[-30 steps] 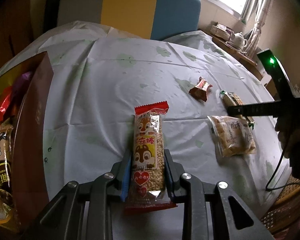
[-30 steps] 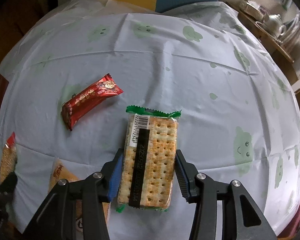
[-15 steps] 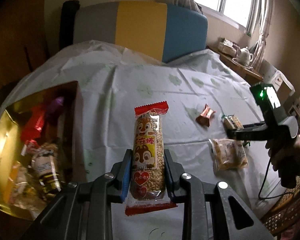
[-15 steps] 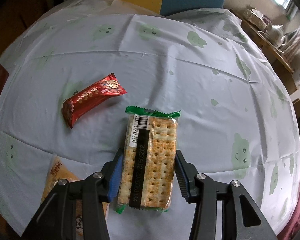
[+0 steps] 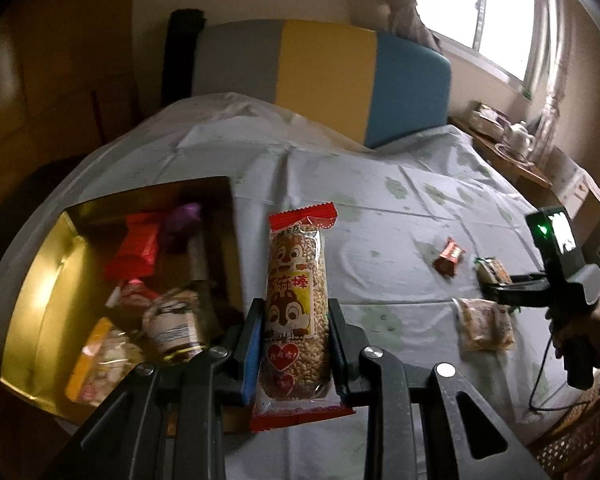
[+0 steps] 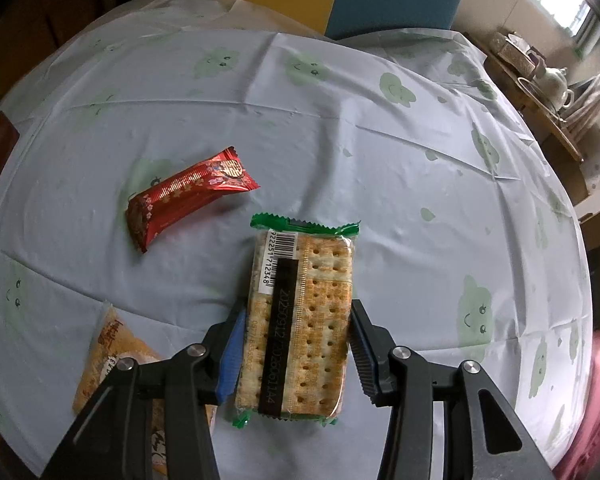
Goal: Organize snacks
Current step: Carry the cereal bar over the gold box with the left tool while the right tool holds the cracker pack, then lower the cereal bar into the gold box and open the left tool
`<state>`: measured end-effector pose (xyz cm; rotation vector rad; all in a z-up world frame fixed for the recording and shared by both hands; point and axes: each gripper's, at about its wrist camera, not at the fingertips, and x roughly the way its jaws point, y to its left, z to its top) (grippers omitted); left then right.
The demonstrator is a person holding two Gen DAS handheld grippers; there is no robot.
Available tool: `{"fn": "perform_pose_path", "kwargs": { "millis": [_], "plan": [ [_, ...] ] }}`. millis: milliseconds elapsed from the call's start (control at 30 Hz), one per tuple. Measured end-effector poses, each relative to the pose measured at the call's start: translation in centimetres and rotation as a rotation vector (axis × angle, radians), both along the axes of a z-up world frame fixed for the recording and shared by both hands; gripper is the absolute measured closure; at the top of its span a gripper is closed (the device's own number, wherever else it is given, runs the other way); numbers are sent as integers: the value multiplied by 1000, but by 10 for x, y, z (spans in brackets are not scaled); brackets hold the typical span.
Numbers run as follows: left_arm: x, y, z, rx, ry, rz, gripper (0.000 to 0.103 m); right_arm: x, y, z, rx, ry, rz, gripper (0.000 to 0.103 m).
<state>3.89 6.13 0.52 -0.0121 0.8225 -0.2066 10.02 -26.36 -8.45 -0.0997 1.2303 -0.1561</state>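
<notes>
Round table, pale green-print cloth [image 6: 340, 128]: gold box [image 5: 40, 288], red candy pack [image 6: 188, 192], orange snack bag [image 6: 104, 360].

A grey, yellow and blue chair back [image 5: 320, 76] stands behind the cloth-covered table [image 6: 380, 152]; a teapot [image 6: 554, 80] sits near the window [image 5: 488, 12].

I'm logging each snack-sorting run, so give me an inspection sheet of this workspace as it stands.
Surface: tablecloth with green cloud faces, creased.
Job's things: gold box holding several snacks; red packet and orange packet loose on the cloth.
Clutter: nothing seen.
Grippers: left gripper shut on squirrel-print puffed bar; right gripper shut on cracker pack.
Cables: black lead hangs from the right gripper's handle.
Surroundings: grey, yellow and blue chair, window, teapot on a side shelf.
</notes>
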Motion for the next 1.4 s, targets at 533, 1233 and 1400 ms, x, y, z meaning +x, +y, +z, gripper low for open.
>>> {"fn": "perform_pose_path", "kwargs": {
  "millis": [533, 1233, 1400],
  "plan": [
    [9, 121, -7, -126, 60, 302, 74, -1, 2, 2, -11, -2, 9, 55],
    [92, 193, -25, -340, 170, 472, 71, -2, 2, 2, -22, 1, 13, 55],
    [115, 195, -51, -293, 243, 458, 71, -2, 3, 3, -24, 1, 12, 55]
  ]
}}
